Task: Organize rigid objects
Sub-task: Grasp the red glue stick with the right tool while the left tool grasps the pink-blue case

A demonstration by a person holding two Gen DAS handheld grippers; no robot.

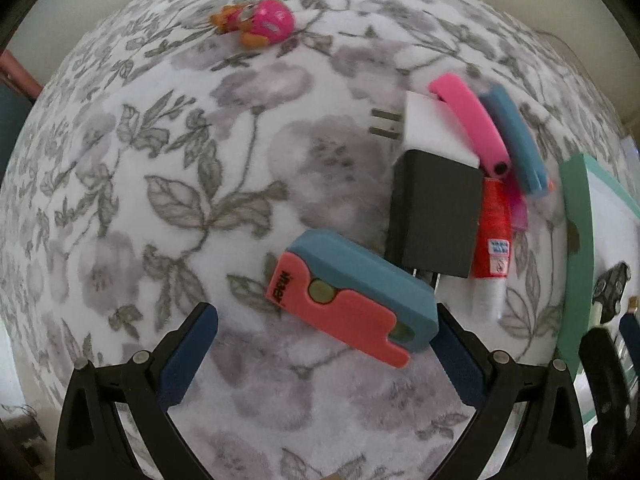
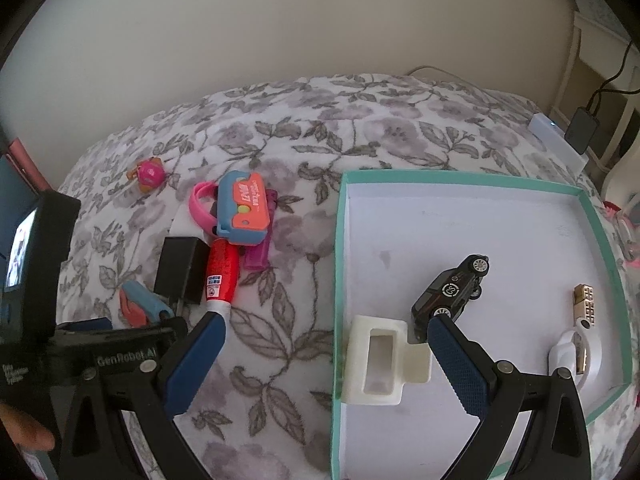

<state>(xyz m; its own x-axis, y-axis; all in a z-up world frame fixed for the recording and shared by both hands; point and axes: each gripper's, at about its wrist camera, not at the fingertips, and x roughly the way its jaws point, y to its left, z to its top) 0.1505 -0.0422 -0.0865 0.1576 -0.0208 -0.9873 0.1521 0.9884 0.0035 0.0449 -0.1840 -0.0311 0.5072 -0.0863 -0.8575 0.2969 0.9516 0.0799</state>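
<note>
My left gripper (image 1: 324, 340) is open just above a blue and coral clip-shaped toy (image 1: 352, 296) lying on the floral blanket; the toy sits between the fingers, not gripped. Beyond it lie a black charger (image 1: 434, 212), a white plug (image 1: 432, 128), a red tube (image 1: 494, 232), and a pink band (image 1: 472, 124). My right gripper (image 2: 324, 344) is open over the near left wall of a teal-rimmed white tray (image 2: 340, 264), above a cream plastic holder (image 2: 380, 364). The tray also holds a black toy car (image 2: 452, 292) and a gold USB stick (image 2: 586, 304).
A pink and orange round toy (image 1: 260, 22) lies far back on the blanket, also in the right wrist view (image 2: 149, 174). A blue and orange toy camera (image 2: 244, 212) lies on the pile. The tray's edge (image 1: 578, 248) stands right of the left gripper. A power bank (image 2: 558, 140) lies beyond the tray.
</note>
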